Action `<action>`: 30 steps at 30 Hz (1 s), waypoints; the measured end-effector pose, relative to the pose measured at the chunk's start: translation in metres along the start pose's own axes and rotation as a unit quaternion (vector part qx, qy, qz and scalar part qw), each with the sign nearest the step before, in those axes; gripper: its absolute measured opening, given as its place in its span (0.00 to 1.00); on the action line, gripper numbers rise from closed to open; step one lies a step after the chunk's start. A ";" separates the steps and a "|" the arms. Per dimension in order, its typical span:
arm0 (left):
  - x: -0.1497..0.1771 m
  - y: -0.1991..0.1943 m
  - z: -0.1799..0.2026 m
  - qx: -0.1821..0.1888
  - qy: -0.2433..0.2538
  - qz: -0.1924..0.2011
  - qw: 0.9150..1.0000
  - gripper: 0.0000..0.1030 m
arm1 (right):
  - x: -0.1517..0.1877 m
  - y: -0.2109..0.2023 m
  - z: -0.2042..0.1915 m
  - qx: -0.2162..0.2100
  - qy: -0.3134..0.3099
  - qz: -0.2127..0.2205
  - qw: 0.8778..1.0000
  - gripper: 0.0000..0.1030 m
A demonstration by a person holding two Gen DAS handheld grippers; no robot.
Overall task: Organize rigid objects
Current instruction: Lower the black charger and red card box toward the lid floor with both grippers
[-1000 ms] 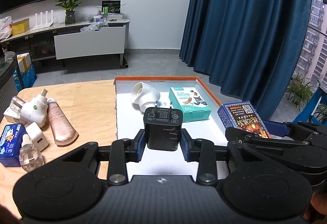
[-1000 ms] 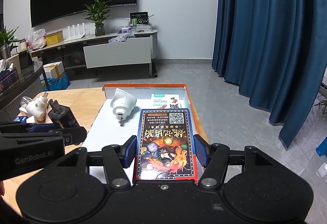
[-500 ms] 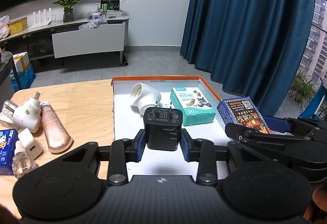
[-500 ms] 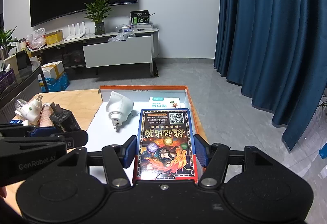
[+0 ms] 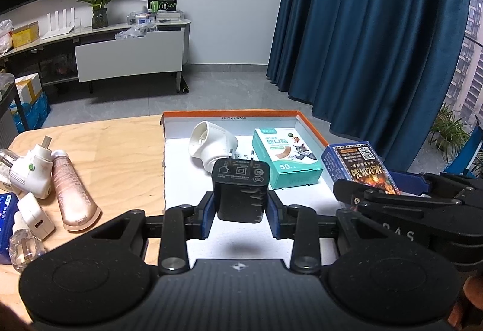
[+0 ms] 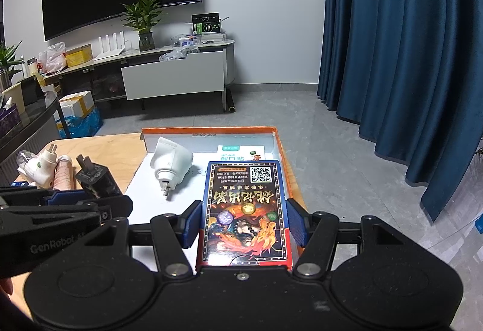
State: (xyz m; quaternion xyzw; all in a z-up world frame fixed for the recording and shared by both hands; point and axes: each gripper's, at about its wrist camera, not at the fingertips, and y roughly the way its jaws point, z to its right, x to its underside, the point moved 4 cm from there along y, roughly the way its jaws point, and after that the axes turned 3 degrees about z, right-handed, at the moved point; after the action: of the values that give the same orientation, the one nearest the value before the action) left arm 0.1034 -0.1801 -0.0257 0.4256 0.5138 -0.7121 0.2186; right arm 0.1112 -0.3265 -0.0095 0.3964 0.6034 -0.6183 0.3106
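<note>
The left gripper (image 5: 240,211) has its fingers clamped on a black rectangular plastic charger (image 5: 240,191), held above the near edge of the shallow orange-rimmed white tray (image 5: 311,127); the right gripper (image 6: 243,225) has its fingers clamped on a flat dark blue printed card box (image 6: 245,211) over the tray's right edge

Dim, sharp, fisheye-bowed edges

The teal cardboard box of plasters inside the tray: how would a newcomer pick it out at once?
Find the shallow orange-rimmed white tray on the wooden table. The teal cardboard box of plasters lies flat near its far right corner, beside a white plastic plug-in device. It alone is teal, with a cartoon cat and "50".
</note>
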 end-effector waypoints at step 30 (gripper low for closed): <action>0.002 0.018 0.004 -0.003 0.000 -0.016 1.000 0.35 | -0.001 0.023 0.008 -0.021 0.006 -0.019 1.000 0.69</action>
State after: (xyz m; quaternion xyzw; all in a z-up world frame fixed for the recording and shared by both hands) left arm 0.1146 -0.1907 -0.0365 0.4168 0.5223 -0.7140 0.2088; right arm 0.1305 -0.3361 -0.0205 0.3823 0.6253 -0.6090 0.3033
